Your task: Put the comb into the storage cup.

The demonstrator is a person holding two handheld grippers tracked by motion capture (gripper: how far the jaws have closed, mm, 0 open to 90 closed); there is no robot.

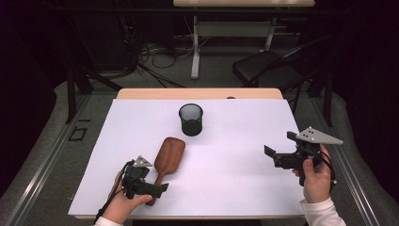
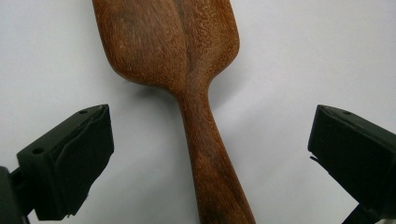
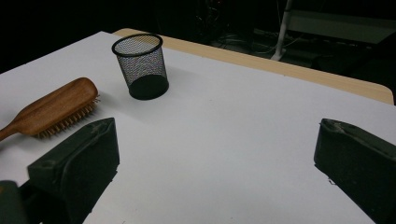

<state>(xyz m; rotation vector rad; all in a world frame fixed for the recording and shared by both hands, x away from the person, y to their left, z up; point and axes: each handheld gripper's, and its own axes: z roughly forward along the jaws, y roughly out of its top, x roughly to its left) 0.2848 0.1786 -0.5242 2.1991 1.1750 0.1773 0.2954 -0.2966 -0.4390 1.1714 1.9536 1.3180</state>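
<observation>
A wooden hairbrush (image 1: 170, 150) lies bristles down on the white table cover, its handle pointing toward the near edge. My left gripper (image 1: 153, 188) hovers over that handle, held by a hand at the lower left. In the left gripper view the brush (image 2: 163, 42) runs up the middle, and the left gripper (image 2: 210, 126) stands open with the handle between its jaws, clear of both pads. A black mesh cup (image 1: 191, 120) stands upright behind the brush. My right gripper (image 1: 281, 145) is held above the table's right side, and in its own view it is open (image 3: 215, 135) and empty, facing the cup (image 3: 140, 65) and the brush (image 3: 56, 107).
The white cover (image 1: 235, 183) spans nearly the whole table, with a wooden strip (image 1: 197, 93) showing at the far edge. Behind the table stand a black chair (image 1: 268, 68) and a desk leg (image 1: 195, 47) among floor cables.
</observation>
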